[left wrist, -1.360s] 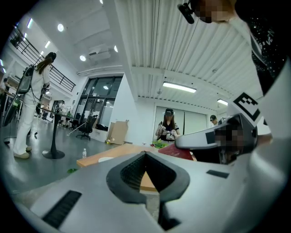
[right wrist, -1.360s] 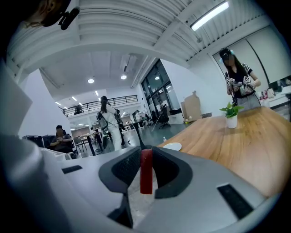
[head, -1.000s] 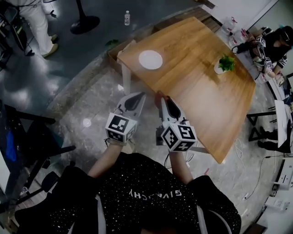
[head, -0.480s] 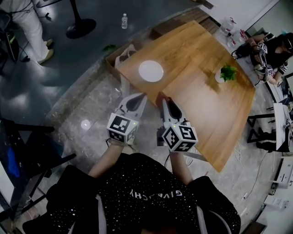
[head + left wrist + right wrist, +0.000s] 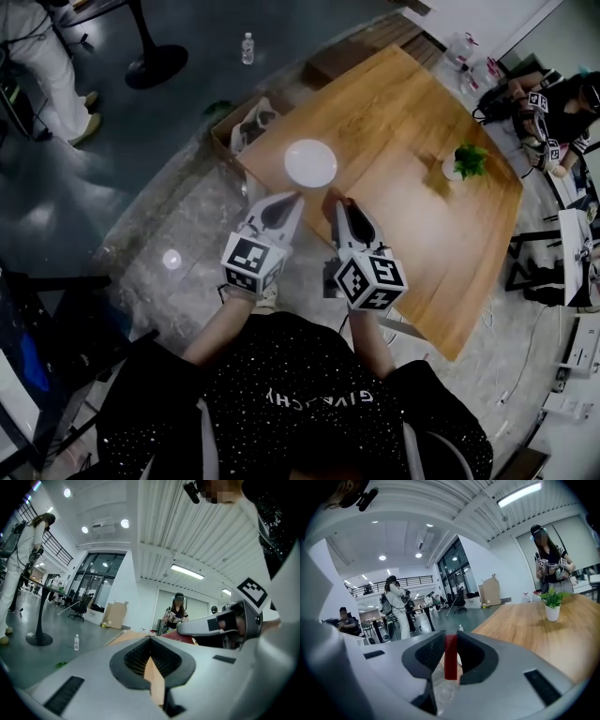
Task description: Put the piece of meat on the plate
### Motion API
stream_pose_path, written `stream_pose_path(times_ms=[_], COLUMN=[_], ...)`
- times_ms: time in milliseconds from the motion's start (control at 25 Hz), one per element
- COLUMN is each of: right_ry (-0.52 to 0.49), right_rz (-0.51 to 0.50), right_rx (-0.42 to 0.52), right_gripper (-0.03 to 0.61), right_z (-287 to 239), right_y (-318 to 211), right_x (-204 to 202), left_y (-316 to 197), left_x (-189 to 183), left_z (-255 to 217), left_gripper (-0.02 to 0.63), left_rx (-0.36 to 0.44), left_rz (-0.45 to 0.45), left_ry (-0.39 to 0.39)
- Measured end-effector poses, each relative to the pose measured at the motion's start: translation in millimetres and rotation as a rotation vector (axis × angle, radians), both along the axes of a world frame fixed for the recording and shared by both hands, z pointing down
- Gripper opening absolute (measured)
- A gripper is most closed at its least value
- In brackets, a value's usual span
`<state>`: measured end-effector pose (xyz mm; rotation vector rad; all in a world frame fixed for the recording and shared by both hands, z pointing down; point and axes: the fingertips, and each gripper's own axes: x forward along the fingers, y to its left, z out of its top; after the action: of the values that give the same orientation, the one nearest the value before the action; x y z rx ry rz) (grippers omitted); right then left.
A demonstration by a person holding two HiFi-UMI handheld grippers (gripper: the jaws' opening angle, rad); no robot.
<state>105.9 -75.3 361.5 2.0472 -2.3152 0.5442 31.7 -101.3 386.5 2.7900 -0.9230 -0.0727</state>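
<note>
My right gripper (image 5: 451,643) is clamped on the red piece of meat (image 5: 451,662), which stands upright between its pads. It's over the near edge of the wooden table (image 5: 412,220), close to the white plate (image 5: 310,162) but not over it. My left gripper (image 5: 151,645) is closed and empty just beside it.

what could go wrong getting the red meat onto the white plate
The right gripper holds the thin red piece of meat near its tips, so it could slip out short of the round white plate. That plate sits close to the wooden table's near edge; a bump might push it off.
</note>
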Motion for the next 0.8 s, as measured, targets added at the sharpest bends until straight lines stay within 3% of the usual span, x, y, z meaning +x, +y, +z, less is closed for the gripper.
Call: stream_pose_path(times_ms=[360, 800], right_ry=[0.010, 0.016], right_rz=[0.020, 0.000], right_rx=[0.003, -0.029], right_gripper=[0.086, 0.086], right_z=[-3, 13], right_y=[-18, -36], right_x=[0, 9], left_y=[-20, -38], left_x=[-4, -7], left_z=[-3, 17], left_gripper=[0.006, 0.006], left_rx=[-0.006, -0.030], left_rz=[0.011, -0.036], left_ry=[-0.012, -0.017])
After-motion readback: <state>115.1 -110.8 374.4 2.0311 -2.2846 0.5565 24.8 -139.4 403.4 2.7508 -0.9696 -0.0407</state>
